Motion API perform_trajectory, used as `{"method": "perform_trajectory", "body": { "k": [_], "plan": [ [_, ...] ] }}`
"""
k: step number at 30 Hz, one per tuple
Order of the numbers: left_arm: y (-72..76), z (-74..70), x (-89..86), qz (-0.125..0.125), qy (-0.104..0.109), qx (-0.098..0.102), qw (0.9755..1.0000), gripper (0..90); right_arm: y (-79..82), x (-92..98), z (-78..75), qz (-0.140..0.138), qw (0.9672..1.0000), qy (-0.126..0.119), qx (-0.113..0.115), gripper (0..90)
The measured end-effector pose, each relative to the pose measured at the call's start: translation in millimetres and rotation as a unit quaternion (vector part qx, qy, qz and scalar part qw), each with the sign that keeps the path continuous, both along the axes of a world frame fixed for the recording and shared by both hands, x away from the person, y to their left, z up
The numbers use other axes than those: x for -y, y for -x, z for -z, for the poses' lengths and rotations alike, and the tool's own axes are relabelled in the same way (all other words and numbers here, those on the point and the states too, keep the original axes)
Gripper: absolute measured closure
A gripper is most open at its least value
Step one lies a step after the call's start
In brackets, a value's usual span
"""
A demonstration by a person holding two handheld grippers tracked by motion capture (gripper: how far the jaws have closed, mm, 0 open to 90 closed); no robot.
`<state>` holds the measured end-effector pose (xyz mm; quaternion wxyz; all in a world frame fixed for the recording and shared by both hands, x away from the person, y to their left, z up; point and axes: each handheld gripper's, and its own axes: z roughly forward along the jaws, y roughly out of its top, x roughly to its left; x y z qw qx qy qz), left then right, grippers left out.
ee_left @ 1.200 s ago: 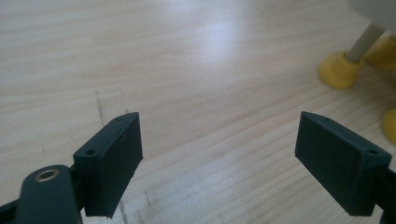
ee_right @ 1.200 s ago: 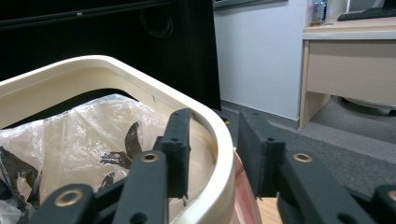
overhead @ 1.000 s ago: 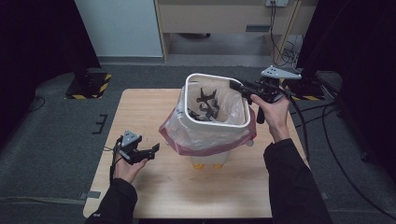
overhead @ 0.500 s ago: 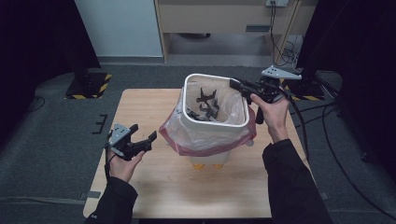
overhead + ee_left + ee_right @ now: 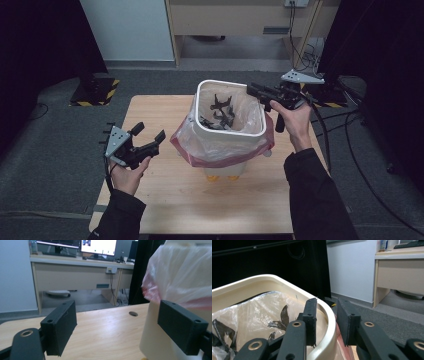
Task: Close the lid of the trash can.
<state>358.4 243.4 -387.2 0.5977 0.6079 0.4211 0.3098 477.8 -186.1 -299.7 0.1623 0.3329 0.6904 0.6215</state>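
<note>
The work in hand looks like fitting the clear bin liner (image 5: 220,142) onto the cream waste bin (image 5: 231,132), with its red-edged skirt draped over the outside. To do it well, the right gripper (image 5: 260,93) should keep the rim pinned so the bin does not tip or slide, while the left gripper (image 5: 148,142) comes in level at the loose plastic hanging on its side and takes only film, not the bin wall.

The right gripper (image 5: 325,322) straddles the bin rim (image 5: 329,325) at the corner nearest it: one jaw sits inside against the liner, the other outside. The gap is narrow, and its jaws have just been opening a little; whether the pads press the rim I cannot tell.

The left gripper (image 5: 125,327) is released, jaws spread wide with nothing between them. The bin wall (image 5: 155,345) stands just ahead of it and to its right, the liner's skirt (image 5: 180,275) hanging above that jaw, apart from it
</note>
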Motion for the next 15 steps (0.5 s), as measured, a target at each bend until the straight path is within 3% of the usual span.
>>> {"method": "perform_trajectory", "body": {
  "k": [5, 15],
  "plan": [
    [4.2, -12.4, 4.7, 0.008, 0.008, 0.021, 0.9997, 15.4, -1.8, -2.7, 2.5, -0.01, 0.9999, 0.011, -0.002, 69.9],
    [9.0, -37.6, 12.1, 0.018, 0.028, 0.059, 0.9977, 15.3, -0.4, -5.1, 1.7, 0.007, 0.9998, 0.016, 0.004, 74.0]
  ]
}}
